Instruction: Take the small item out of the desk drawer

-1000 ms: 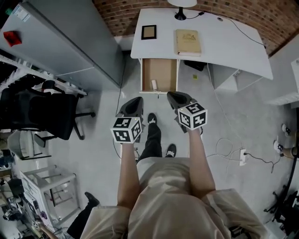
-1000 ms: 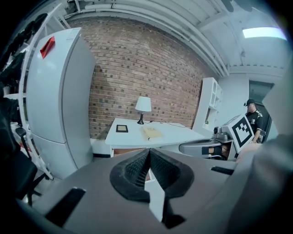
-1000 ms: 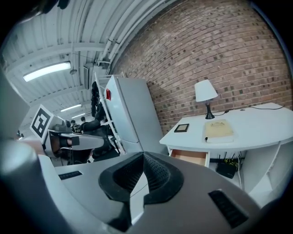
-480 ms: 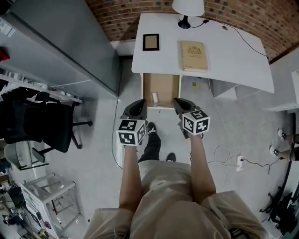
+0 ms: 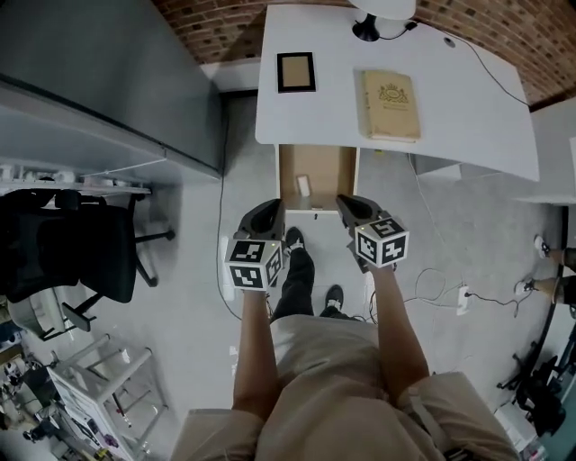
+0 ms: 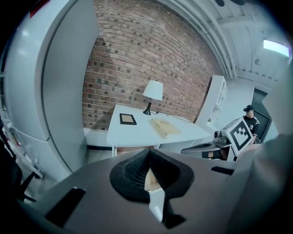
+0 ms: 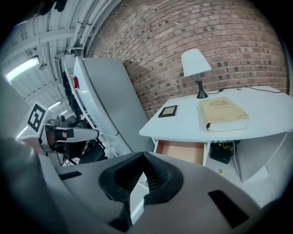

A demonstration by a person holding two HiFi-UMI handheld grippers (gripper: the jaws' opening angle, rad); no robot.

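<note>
The white desk (image 5: 468,117) has its drawer (image 5: 315,171) pulled open, showing a brown bottom. A small white item (image 5: 303,185) lies near the drawer's front left. My left gripper (image 5: 267,212) hangs shut and empty just in front of the drawer's left corner. Level with it, my right gripper (image 5: 348,204) is shut and empty at the drawer's right front corner. Neither touches the item. In the right gripper view the open drawer (image 7: 182,151) shows beyond the shut gripper (image 7: 144,160). In the left gripper view the shut gripper (image 6: 149,157) hides most of the drawer.
On the desk lie a picture frame (image 5: 296,72), a tan book (image 5: 391,93) and a lamp base (image 5: 369,27). A grey cabinet (image 5: 117,81) and a black office chair (image 5: 81,248) stand at the left. Cables and a power strip (image 5: 466,300) lie on the floor at the right.
The person has stepped closer to the desk; both grippers have come up to the drawer's front edge. Both stay shut and empty.
</note>
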